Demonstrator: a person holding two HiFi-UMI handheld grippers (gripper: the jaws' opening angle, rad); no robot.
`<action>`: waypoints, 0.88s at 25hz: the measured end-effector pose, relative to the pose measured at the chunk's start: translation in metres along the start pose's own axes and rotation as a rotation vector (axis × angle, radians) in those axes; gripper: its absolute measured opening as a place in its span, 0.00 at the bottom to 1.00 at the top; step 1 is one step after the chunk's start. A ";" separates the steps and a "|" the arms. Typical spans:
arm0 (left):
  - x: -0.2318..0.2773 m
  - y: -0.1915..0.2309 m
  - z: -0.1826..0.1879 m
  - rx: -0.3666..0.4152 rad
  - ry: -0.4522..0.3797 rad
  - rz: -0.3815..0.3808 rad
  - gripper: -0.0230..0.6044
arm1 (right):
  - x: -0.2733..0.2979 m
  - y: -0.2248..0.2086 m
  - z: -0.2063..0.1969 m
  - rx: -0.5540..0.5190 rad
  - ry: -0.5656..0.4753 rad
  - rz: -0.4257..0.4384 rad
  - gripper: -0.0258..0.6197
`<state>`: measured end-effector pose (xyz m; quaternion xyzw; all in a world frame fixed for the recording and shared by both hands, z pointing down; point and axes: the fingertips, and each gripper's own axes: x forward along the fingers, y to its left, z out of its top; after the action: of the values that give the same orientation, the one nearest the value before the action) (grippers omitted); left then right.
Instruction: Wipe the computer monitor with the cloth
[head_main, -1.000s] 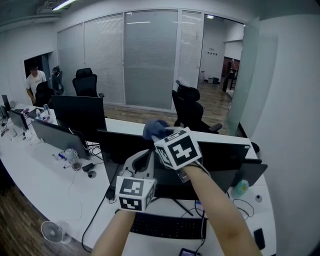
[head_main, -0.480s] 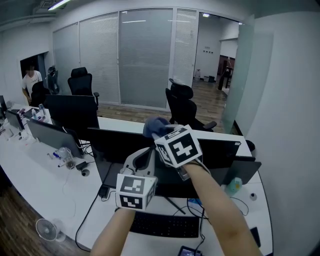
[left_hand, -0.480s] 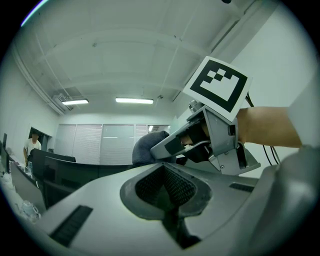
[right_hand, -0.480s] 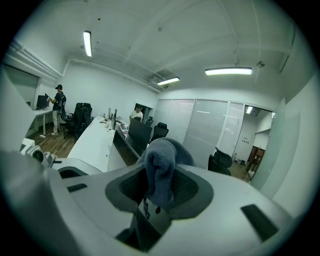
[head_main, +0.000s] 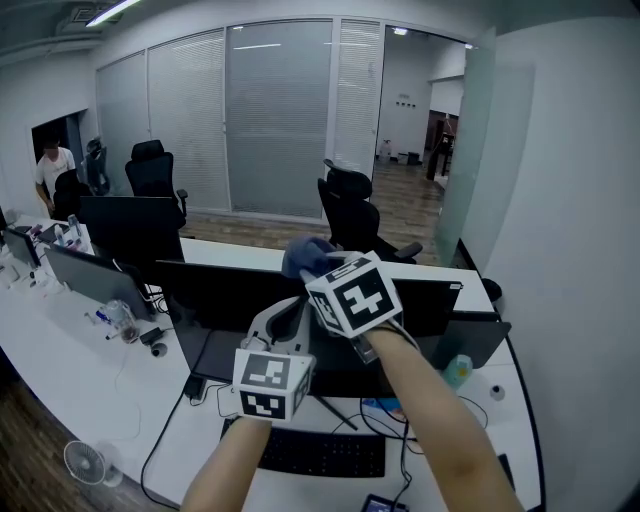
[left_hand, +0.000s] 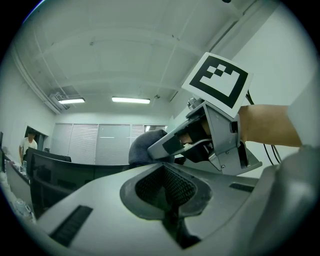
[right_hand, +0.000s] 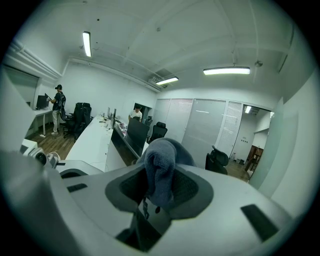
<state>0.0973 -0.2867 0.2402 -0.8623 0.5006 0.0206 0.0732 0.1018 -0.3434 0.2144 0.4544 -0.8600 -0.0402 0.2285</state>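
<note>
- Grips a bunched blue-grey cloth (right_hand: 160, 170) in the right gripper (right_hand: 158, 196), jaws clamped on its fold, with the rest bulging out past the tips.
- Places that cloth (head_main: 304, 254) at the top edge of the black computer monitor (head_main: 215, 300) in the head view; cannot tell whether touching.
- Shows the left gripper (left_hand: 169, 212) with jaws together and nothing between them.
- Sets the left gripper (head_main: 284, 322) just below and left of the right gripper (head_main: 314, 270), in front of the screen.
- Leaves a dark keyboard (head_main: 320, 452) on the white desk (head_main: 70, 350) under the monitor.
- Finds a black office chair (head_main: 350, 215) behind the desk.
</note>
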 end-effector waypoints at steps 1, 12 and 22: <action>0.002 -0.003 -0.001 -0.001 0.000 -0.002 0.05 | -0.002 -0.002 -0.001 -0.006 0.001 -0.001 0.22; 0.019 -0.032 -0.002 -0.003 0.002 -0.009 0.05 | -0.020 -0.024 -0.015 -0.035 0.014 -0.004 0.22; 0.034 -0.065 0.002 -0.002 -0.002 -0.036 0.05 | -0.040 -0.047 -0.029 -0.044 0.031 -0.012 0.22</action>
<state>0.1701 -0.2838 0.2417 -0.8712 0.4850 0.0207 0.0734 0.1695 -0.3351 0.2126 0.4550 -0.8525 -0.0535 0.2517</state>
